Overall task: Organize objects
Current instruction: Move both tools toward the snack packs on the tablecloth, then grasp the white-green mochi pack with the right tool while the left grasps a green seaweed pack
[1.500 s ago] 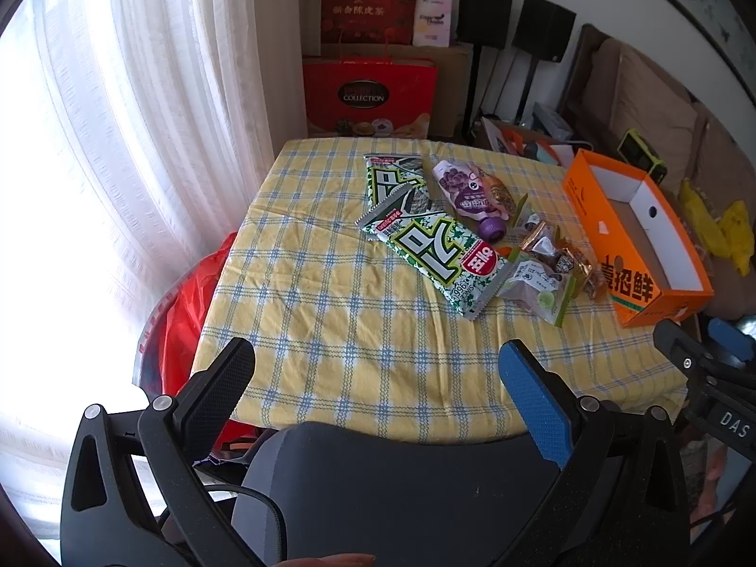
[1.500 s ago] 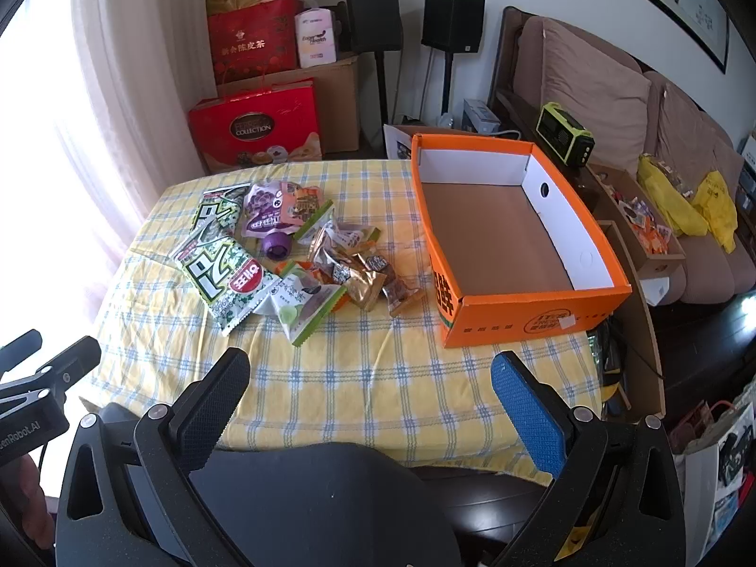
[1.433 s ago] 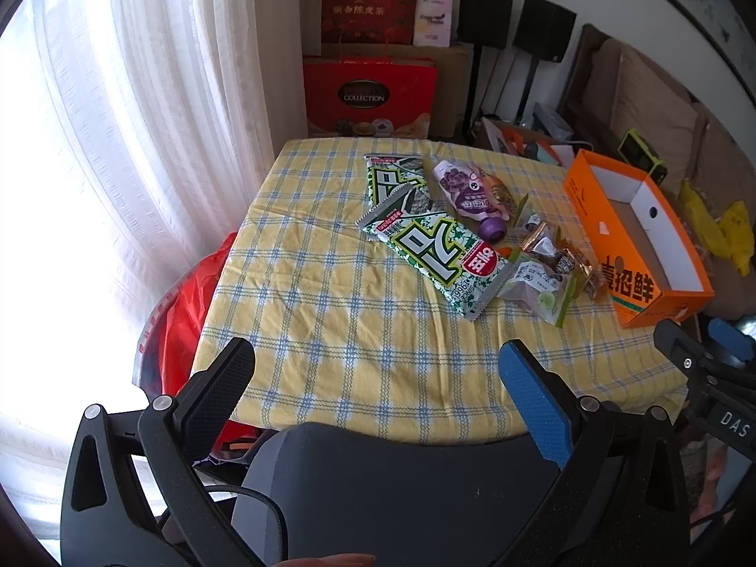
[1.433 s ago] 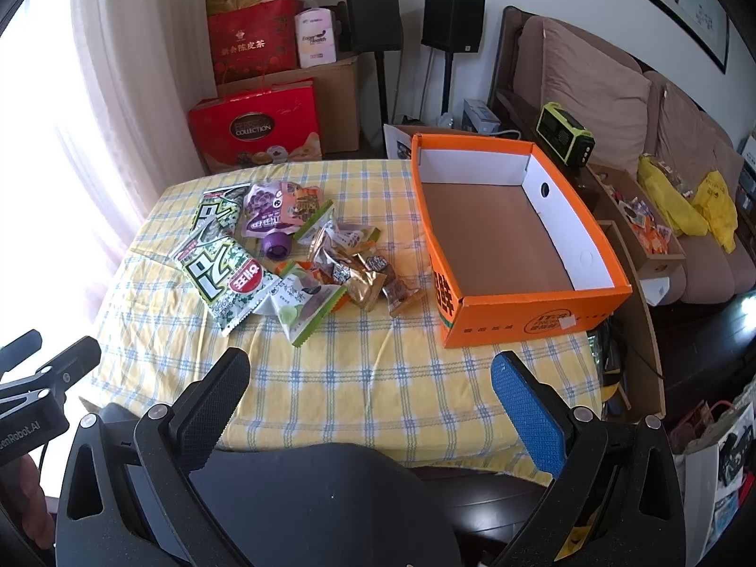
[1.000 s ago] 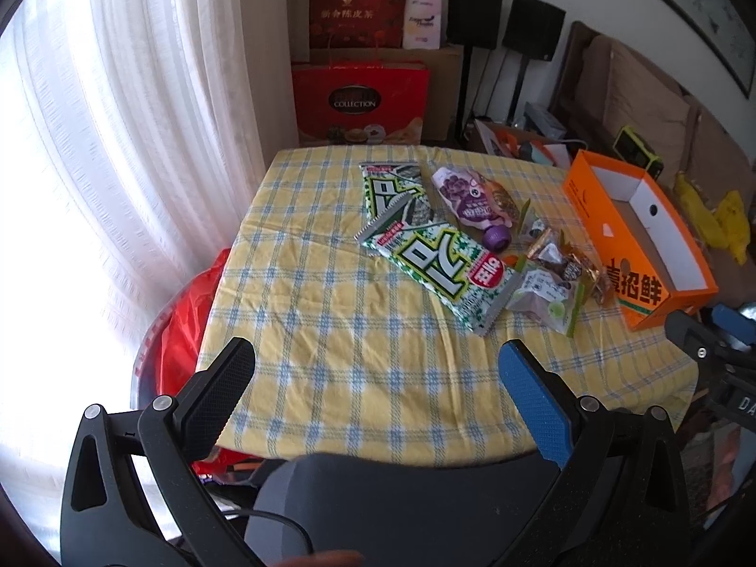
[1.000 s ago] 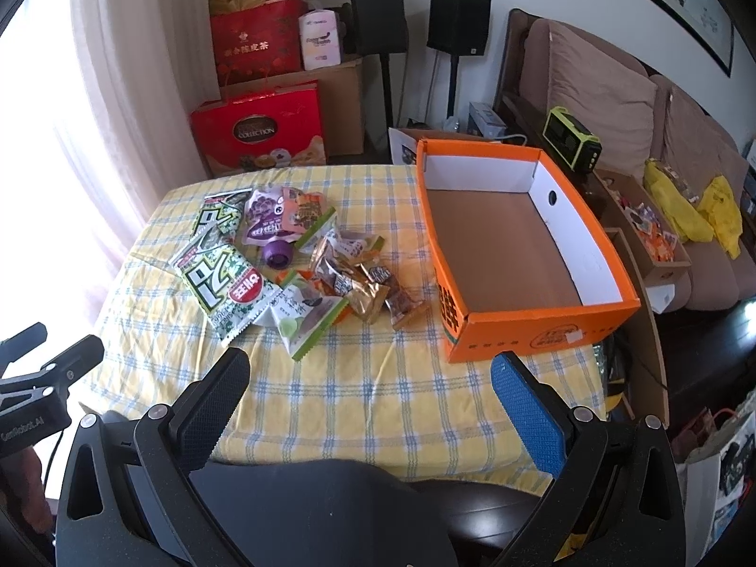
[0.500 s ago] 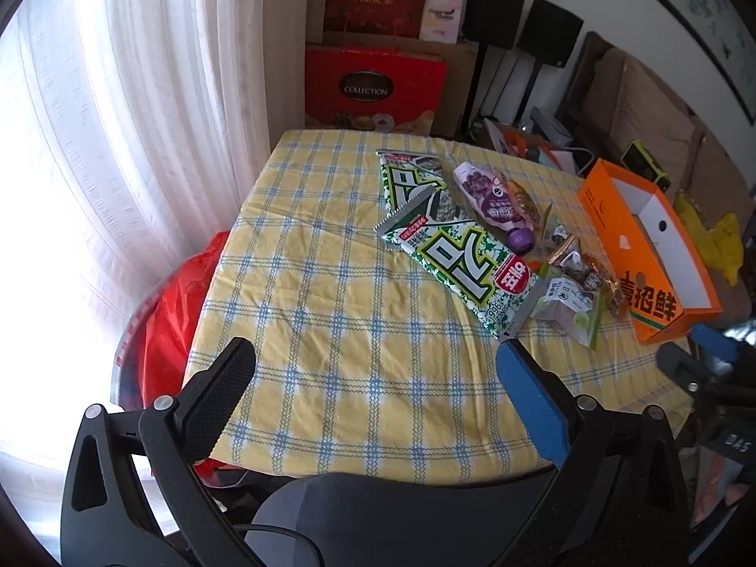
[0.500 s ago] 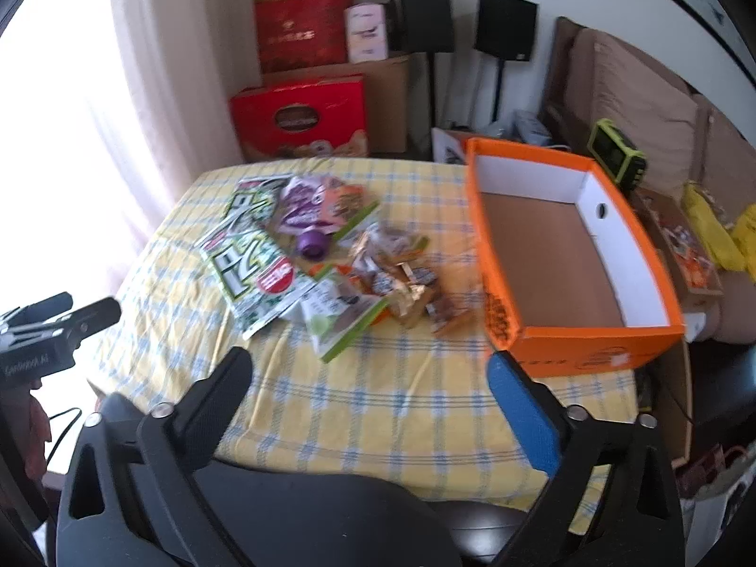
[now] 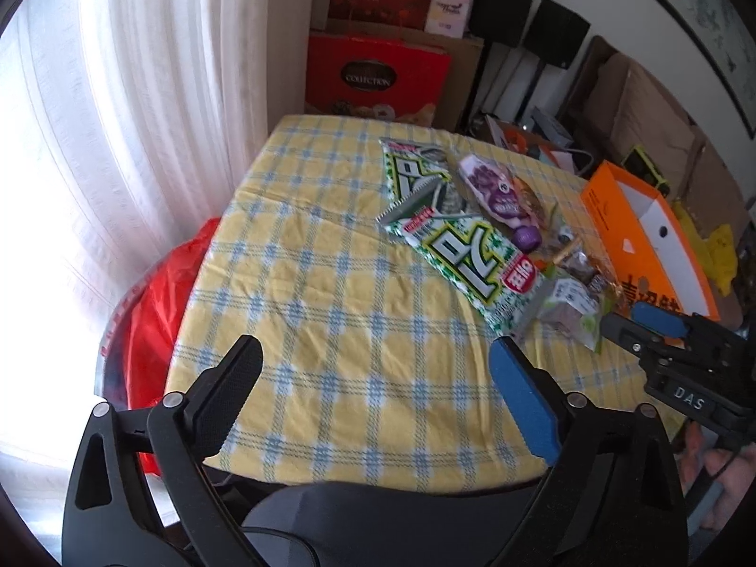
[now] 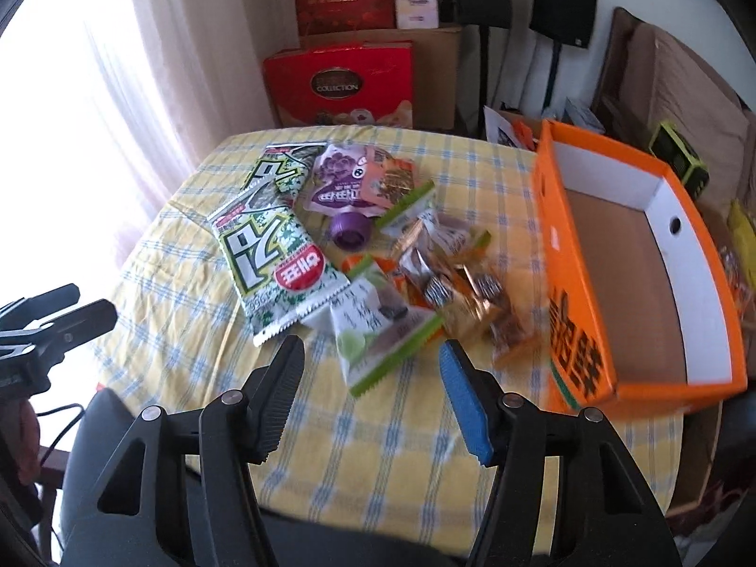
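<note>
The right gripper [image 10: 371,380] is closing, nothing between its jaws yet; it should straddle the green-edged packet [image 10: 378,330] squarely before pinching; the left gripper [image 9: 373,387] narrows only slightly, wide and empty above the tablecloth [image 9: 330,330]; only the right view shows the orange box [image 10: 704,260] bare inside

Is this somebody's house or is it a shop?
Most likely a house, a living room. There is a sofa with cushions, a curtained window, and a table under a checked cloth with snack packets on it.
</note>
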